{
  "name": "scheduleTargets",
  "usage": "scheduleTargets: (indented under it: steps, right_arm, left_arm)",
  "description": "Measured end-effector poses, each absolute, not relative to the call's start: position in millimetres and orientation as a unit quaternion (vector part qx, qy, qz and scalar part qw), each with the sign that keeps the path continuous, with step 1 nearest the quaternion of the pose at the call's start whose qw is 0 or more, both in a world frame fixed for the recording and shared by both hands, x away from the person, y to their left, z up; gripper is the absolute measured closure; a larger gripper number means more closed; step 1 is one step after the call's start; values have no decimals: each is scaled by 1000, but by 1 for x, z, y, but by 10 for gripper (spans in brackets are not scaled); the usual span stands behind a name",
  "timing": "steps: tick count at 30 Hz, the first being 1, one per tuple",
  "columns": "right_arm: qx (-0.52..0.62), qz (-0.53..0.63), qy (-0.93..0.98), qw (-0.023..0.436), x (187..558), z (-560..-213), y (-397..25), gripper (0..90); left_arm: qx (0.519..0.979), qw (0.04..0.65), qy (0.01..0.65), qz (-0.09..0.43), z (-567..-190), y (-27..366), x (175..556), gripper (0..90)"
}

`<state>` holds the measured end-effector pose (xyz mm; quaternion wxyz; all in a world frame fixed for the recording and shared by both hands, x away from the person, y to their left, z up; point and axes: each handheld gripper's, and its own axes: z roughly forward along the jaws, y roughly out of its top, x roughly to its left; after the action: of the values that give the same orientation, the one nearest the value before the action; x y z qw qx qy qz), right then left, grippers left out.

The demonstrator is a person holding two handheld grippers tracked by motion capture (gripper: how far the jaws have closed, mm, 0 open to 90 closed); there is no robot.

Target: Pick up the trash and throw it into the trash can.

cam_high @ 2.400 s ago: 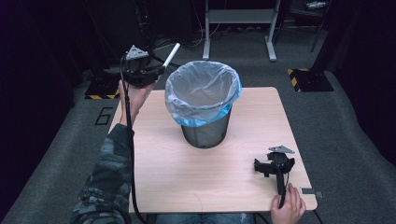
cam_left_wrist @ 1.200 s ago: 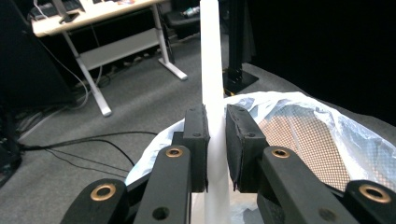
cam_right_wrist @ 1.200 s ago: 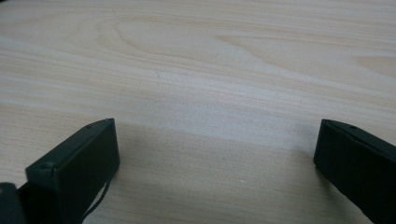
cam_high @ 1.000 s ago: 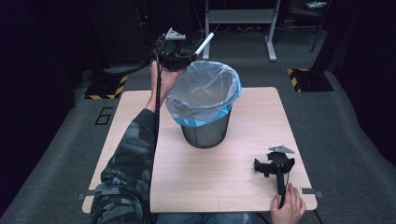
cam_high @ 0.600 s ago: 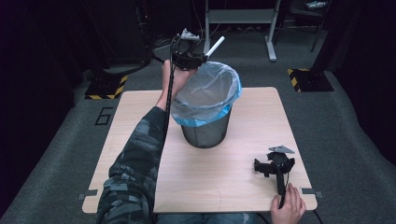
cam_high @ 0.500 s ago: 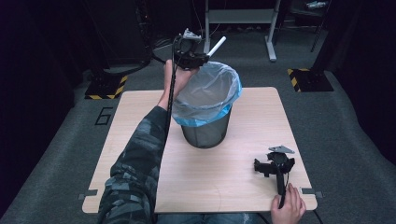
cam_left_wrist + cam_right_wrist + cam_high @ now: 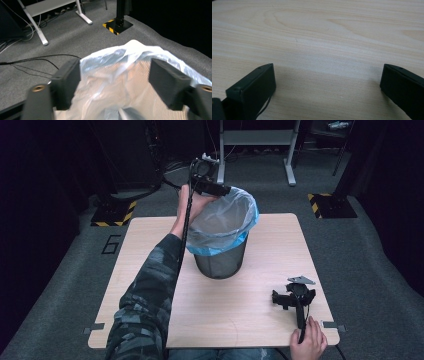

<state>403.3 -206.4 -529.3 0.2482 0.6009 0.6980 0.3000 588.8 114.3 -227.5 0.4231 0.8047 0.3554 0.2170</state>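
White bag-lined bin (image 7: 222, 232) sits under my left gripper (image 7: 115, 80), jaws wide, empty; right gripper (image 7: 327, 85) rests agape.

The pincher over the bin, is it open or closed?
Open. The left gripper has its two black jaws spread wide apart above the bin bag, with nothing between them.

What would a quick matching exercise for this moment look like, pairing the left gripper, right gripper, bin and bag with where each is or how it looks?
Things:
1. left gripper
2. right gripper
3. bin
4. bag

Places or states:
a. black mesh, standing mid-table
b. open, resting low on the table near its right front corner
c. clear with a blue edge, lining the bin
d. open, held above the bag's far rim

Pairs: 1-d, 2-b, 3-a, 4-c
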Motion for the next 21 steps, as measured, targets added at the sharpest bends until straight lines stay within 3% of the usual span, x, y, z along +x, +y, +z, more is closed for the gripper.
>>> scheduleTargets:
  steps: [4, 21]
  right_arm:
    - [601, 300, 698, 248, 403, -529, -206, 0]
    - [600, 299, 699, 249, 403, -529, -207, 0]
  left_arm:
    - [809, 419, 355, 210, -228, 135, 580, 152]
    - [786, 423, 371, 257, -237, 233, 529, 129]
